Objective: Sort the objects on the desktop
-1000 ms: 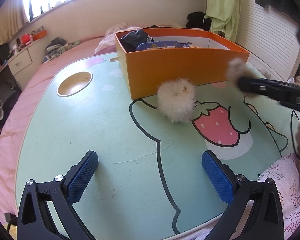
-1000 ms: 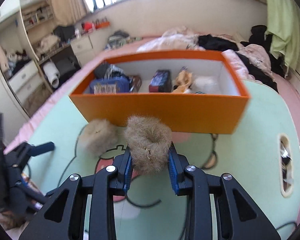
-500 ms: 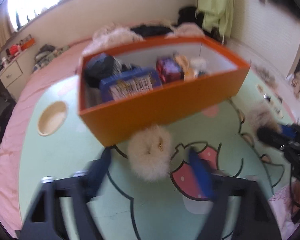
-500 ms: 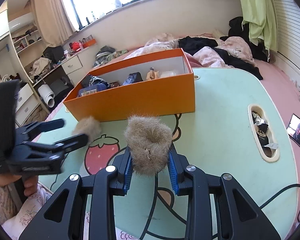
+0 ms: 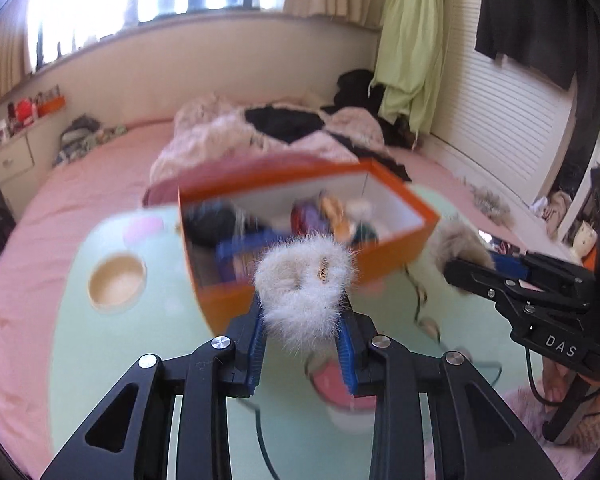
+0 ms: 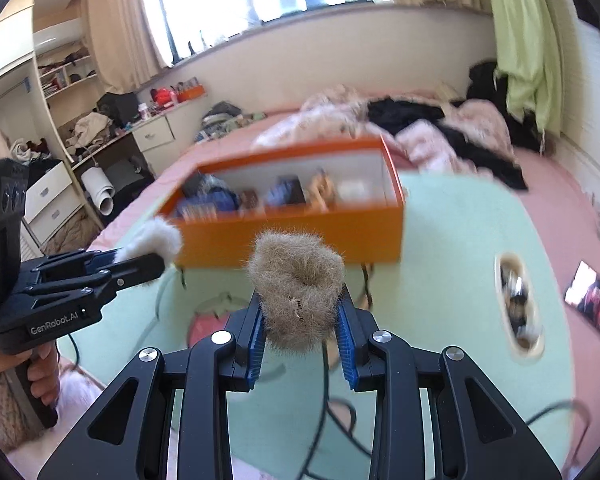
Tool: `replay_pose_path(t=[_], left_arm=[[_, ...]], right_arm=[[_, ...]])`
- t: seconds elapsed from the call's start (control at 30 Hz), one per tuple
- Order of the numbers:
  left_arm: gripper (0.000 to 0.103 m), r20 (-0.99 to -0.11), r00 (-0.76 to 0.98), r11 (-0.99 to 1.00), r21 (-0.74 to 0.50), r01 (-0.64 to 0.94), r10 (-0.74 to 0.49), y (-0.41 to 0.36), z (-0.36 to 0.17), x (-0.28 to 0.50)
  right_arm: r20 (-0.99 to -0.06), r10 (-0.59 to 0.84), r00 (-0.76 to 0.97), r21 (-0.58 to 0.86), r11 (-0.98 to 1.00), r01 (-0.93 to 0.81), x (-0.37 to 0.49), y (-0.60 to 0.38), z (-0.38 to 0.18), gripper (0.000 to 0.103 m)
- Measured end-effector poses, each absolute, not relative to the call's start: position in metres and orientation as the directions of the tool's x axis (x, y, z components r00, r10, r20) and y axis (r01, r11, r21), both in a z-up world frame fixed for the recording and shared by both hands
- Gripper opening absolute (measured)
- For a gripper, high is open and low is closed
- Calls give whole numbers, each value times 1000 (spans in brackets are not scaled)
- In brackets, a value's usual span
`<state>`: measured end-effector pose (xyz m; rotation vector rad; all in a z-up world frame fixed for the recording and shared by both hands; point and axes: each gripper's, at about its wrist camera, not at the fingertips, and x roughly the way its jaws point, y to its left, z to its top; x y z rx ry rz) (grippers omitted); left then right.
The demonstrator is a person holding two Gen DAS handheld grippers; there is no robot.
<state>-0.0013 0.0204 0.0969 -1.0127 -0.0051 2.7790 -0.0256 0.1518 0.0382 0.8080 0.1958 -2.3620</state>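
Jaws of left gripper (image 5: 303,346) closing on white fluffy scrunchie (image 5: 304,286), a second ago wide apart with it lying on table (image 5: 100,360); now lifted clear. Right gripper (image 6: 300,344) clamps tan fluffy scrunchie (image 6: 296,284). Both near orange box (image 6: 300,240); drop-in likely next.
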Motion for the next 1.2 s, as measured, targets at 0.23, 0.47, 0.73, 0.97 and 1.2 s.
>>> replay_pose_path(t=[0.23, 0.47, 0.73, 0.97, 1.2], left_arm=[[30, -659, -743, -993, -73, -94, 119, 18, 114, -66], [86, -650, -760, -999, -45, 12, 20, 10, 94, -76], [98, -622, -783, -999, 15, -36, 19, 9, 103, -20], [101, -700, -712, -997, -1, -80, 58, 16, 62, 17], [102, -798, -602, -1000, 2, -11, 5, 9, 7, 11]], right_arm=[[-574, -451, -684, -46, -816, 576, -67, 107, 84, 33], [-723, -335, -604, -46, -850, 525, -122, 80, 49, 50], [-632, -382, -674, -64, -841, 537, -81, 106, 60, 70], [-676, -378, -632, -66, -824, 563, -32, 136, 34, 76], [-747, -293, -597, -85, -848, 522, -28, 144, -13, 76]])
